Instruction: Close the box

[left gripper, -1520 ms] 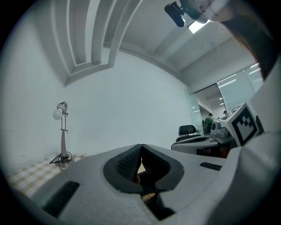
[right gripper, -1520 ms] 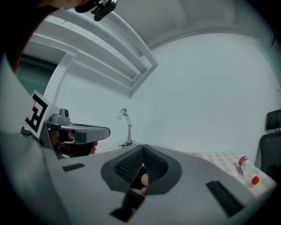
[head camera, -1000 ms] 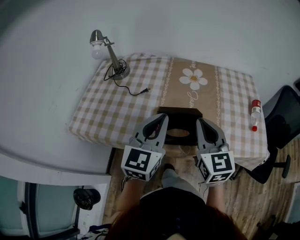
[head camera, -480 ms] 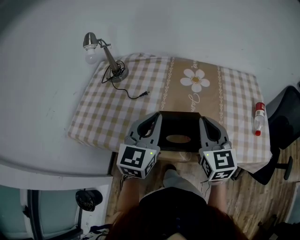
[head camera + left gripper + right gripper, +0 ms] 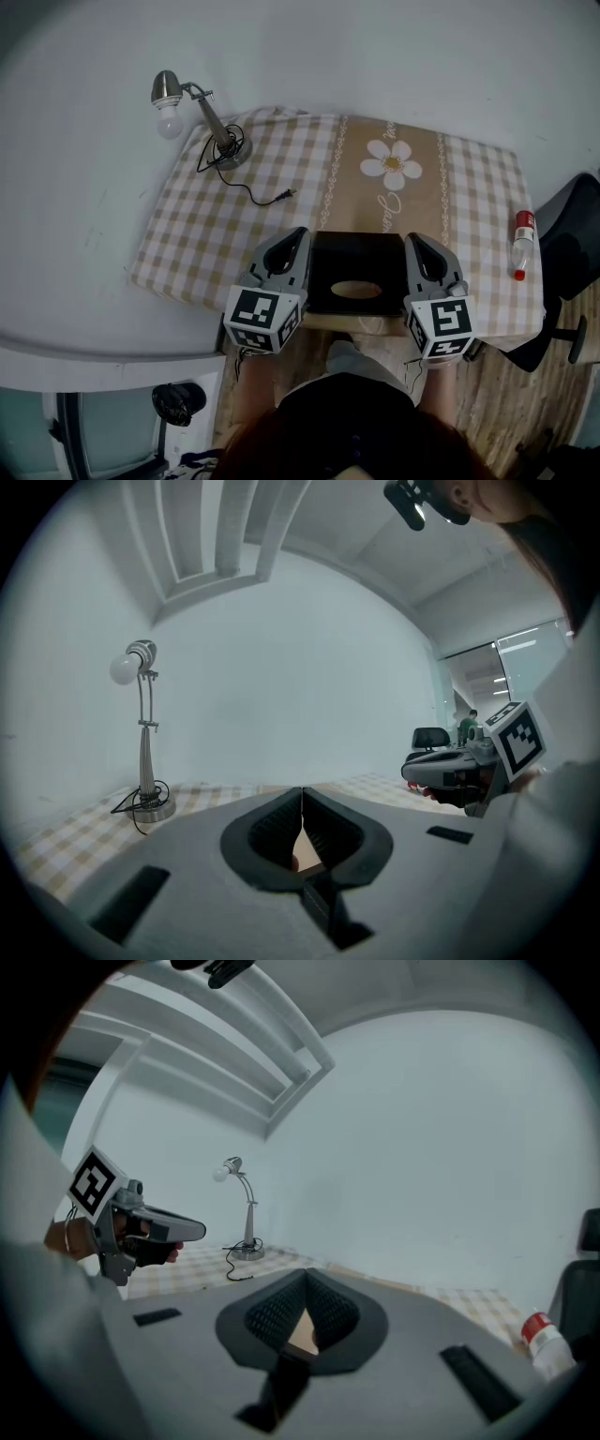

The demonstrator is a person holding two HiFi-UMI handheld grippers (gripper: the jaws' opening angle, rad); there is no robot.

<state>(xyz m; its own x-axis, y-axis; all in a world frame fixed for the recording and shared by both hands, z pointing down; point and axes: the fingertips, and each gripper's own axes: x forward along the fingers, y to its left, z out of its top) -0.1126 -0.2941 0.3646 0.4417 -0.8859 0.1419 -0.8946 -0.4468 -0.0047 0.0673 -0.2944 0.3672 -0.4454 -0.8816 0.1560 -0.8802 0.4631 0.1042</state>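
Box [image 5: 354, 264]: sat at the worktop's [image 5: 281, 169] near edge.
Left tool [image 5: 297, 240]: jaws met, empty, just left of it.
Right tool [image 5: 413, 244]: likewise, just right.

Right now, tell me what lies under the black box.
The black box sits on the checked tablecloth, over its tan middle strip, at the table's near edge. The box covers everything directly beneath it, so only the cloth around it shows.

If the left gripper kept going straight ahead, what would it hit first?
Likely the white wall: the left gripper points across the checked tablecloth, and the lamp stands off to its left. Depth is hard to judge.
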